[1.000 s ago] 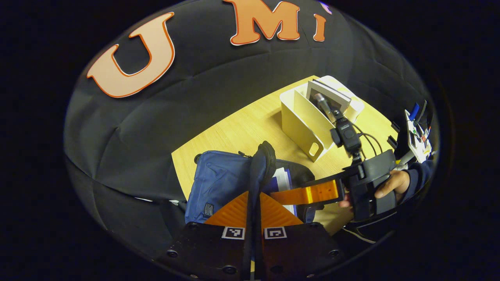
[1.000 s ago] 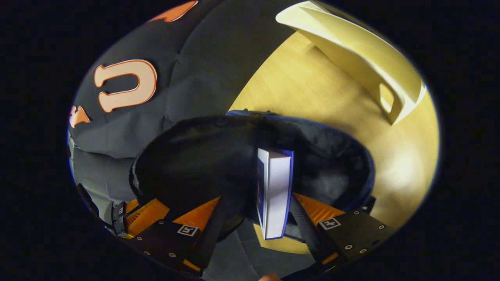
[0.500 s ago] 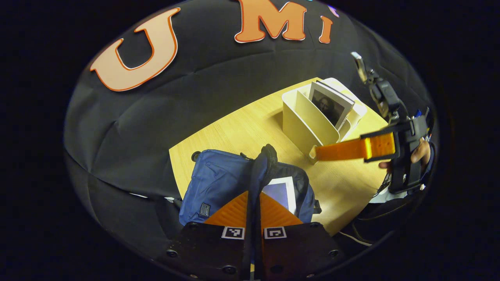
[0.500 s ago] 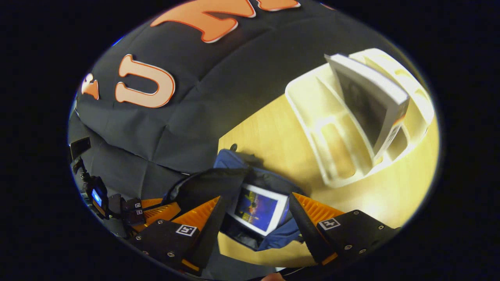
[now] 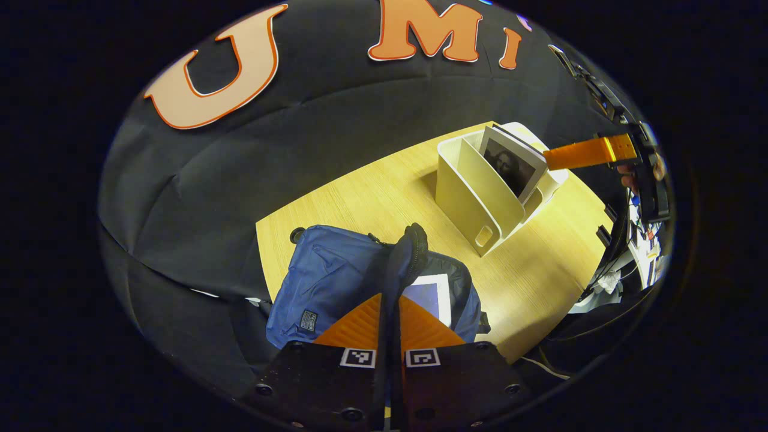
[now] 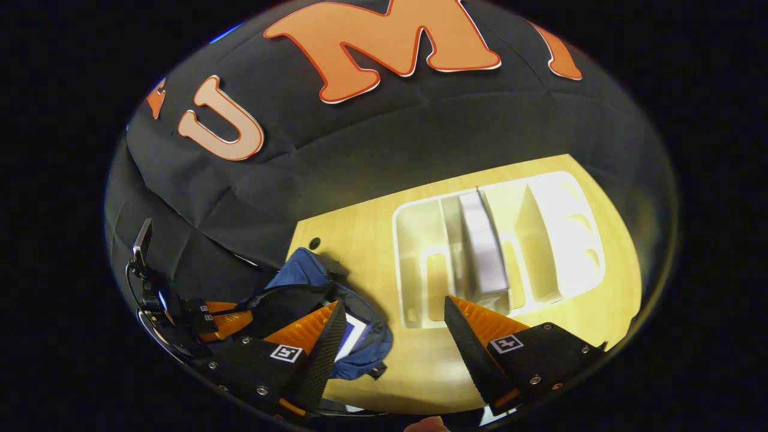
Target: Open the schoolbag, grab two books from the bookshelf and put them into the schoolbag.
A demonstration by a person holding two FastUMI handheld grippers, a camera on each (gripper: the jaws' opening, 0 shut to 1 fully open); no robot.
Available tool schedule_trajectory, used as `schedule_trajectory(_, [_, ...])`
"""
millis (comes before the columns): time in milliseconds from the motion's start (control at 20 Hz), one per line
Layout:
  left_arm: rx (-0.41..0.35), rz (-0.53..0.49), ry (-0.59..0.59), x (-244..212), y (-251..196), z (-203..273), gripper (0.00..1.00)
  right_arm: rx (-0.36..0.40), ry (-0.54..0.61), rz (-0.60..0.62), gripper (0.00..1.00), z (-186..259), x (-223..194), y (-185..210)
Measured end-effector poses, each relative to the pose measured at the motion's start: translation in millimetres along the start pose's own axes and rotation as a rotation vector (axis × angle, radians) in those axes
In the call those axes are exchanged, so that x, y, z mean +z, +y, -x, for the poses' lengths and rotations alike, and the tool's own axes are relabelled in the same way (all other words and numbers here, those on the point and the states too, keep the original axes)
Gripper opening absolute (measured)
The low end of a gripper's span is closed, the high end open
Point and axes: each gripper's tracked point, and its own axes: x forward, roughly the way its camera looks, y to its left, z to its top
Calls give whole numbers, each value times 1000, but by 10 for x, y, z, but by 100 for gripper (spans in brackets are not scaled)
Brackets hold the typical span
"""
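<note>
The right gripper [image 6: 393, 309] has risen away from the blue schoolbag [image 5: 336, 276] to above the white bookshelf [image 6: 420, 264] at the right gripper view's centre right, fingers wide apart and empty. One book [image 5: 433, 294] lies inside the bag; another book [image 6: 483, 246] stands in the rack. At lower centre of the left gripper view, the left gripper [image 5: 390, 288] is clamped on the bag's flap [image 5: 403, 258].

The left gripper [image 5: 390, 300] has its two fingers pressed together, pinching a fold of dark fabric between them. The right gripper [image 6: 390, 309] hangs high with its fingers spread wide apart, nothing between them, angled downward.
</note>
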Motion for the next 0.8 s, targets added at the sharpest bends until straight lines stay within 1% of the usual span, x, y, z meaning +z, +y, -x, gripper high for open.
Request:
schedule_trajectory(200, [-6, 28, 5, -32, 8, -52, 4, -82, 47, 82, 97, 55, 254, -329])
schedule_trajectory(350, [-13, 47, 11, -41, 9, -112, 4, -100, 125, 113, 97, -54, 292, -445])
schedule_trajectory(500, [-11, 55, 21, -60, 54, -163, 4, -126, 196, 123, 97, -289, 301, -572])
schedule_trajectory(800, [-17, 84, 42, -110, 90, -233, 4, -148, 329, 119, 97, -726, 212, -729])
